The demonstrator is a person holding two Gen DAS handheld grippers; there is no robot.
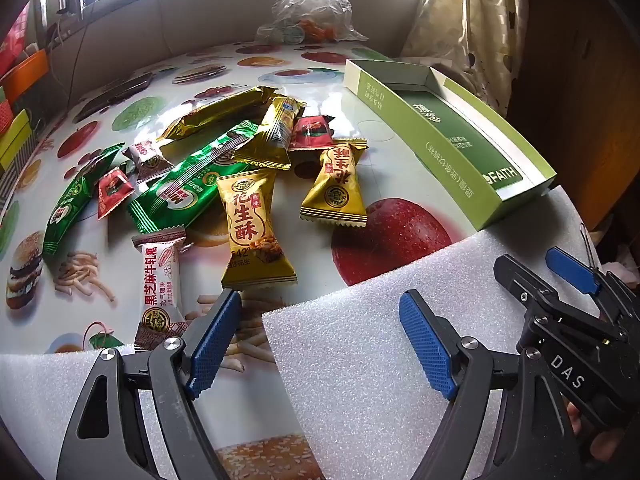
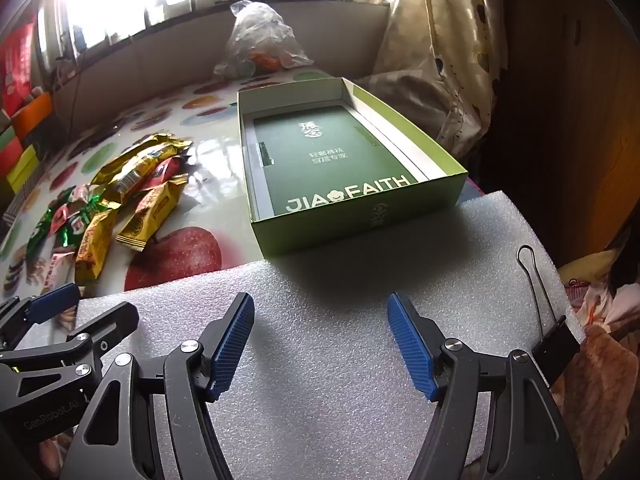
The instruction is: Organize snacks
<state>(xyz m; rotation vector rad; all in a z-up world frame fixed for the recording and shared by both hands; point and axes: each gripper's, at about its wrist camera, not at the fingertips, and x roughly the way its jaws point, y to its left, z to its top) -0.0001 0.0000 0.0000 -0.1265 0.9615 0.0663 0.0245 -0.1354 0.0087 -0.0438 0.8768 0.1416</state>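
Note:
A heap of wrapped snacks lies on the fruit-print table: gold peanut candies (image 1: 252, 228), green bars (image 1: 192, 184), small red packets (image 1: 114, 192) and a white sesame nougat (image 1: 160, 292). The same heap of snacks (image 2: 116, 196) shows at the left of the right wrist view. An open green box (image 2: 340, 160) with a dark green insert stands right of the heap; the box (image 1: 452, 140) also shows at the right of the left wrist view. My left gripper (image 1: 320, 300) hangs open just short of the nearest gold candy. My right gripper (image 2: 320, 304) is open over white foam, short of the box.
A white foam sheet (image 2: 340, 280) covers the table's near edge, with a black binder clip (image 2: 556, 344) at its right. A clear plastic bag (image 1: 312, 12) sits at the far side under the window. Coloured boxes (image 1: 16, 136) line the left; a curtain (image 2: 452, 60) hangs right.

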